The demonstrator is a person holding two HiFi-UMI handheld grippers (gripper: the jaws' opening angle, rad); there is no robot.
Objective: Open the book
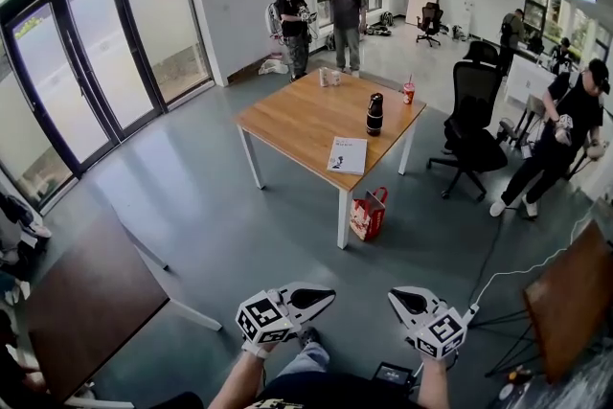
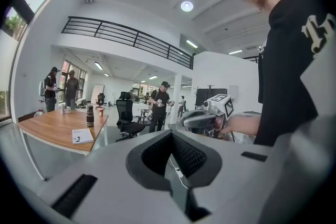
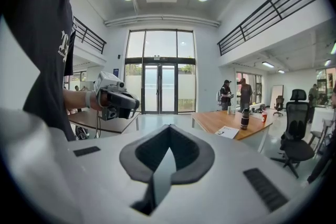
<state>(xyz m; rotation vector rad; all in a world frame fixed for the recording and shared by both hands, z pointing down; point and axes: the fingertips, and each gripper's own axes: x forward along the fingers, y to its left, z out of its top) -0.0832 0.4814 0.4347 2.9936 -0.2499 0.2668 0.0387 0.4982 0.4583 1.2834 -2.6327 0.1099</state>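
The book (image 1: 347, 154), white-covered and closed, lies near the front edge of a wooden table (image 1: 297, 115) across the room, far from both grippers. It also shows small in the left gripper view as the book (image 2: 82, 136) and in the right gripper view as the book (image 3: 227, 131). My left gripper (image 1: 326, 297) and right gripper (image 1: 395, 299) are held close to the person's body, tips turned toward each other, both shut on nothing. The jaws meet in the left gripper (image 2: 170, 134) and the right gripper (image 3: 169, 127).
A black bottle (image 1: 374, 114), a red cup (image 1: 409, 93) and small jars stand on the table. A red bag (image 1: 368, 214) leans at its leg. A black office chair (image 1: 474, 115) stands right; a dark table (image 1: 77, 302) is near left. Several people stand around.
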